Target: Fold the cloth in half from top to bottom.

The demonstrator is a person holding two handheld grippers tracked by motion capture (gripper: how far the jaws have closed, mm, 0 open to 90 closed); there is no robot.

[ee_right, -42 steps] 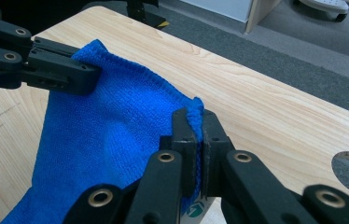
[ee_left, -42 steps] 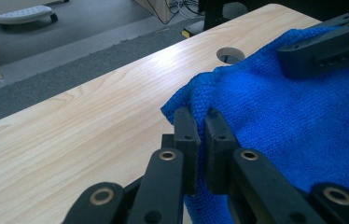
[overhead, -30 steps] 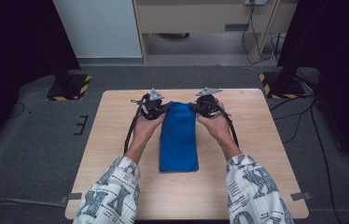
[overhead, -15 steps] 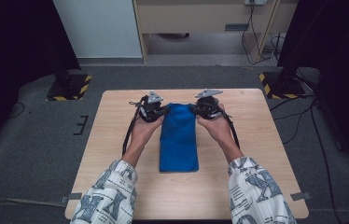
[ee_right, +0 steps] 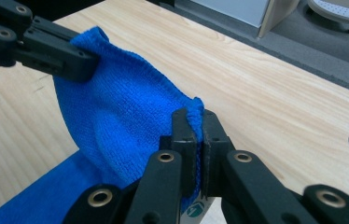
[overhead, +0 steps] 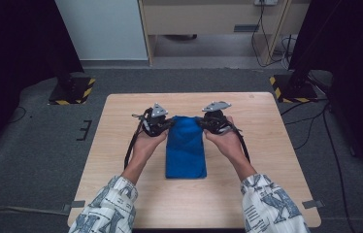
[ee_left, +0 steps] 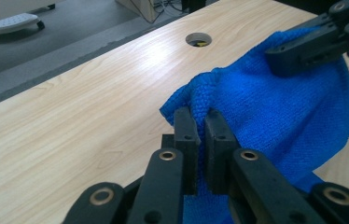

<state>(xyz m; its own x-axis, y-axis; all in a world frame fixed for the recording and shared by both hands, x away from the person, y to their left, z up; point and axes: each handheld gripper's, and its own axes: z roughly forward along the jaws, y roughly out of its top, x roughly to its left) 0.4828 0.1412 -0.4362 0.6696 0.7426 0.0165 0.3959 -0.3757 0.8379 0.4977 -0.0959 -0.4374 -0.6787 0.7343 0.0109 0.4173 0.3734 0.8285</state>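
my left claw [ee_left: 196, 123] and right claw [ee_right: 193, 123] each pinch a far corner of the blue cloth [overhead: 185, 148]; soft, light, floppy, so corners give the best hold.

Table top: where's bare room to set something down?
Bare wood on the table left of the left gripper, right of the right gripper to the edge, along the far edge, and near the front. The middle is crowded: both grippers pinch the blue cloth.

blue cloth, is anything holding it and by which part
Yes: the blue cloth is pinched at its two far corners, one by the left hand-held gripper, one by the right hand-held gripper.
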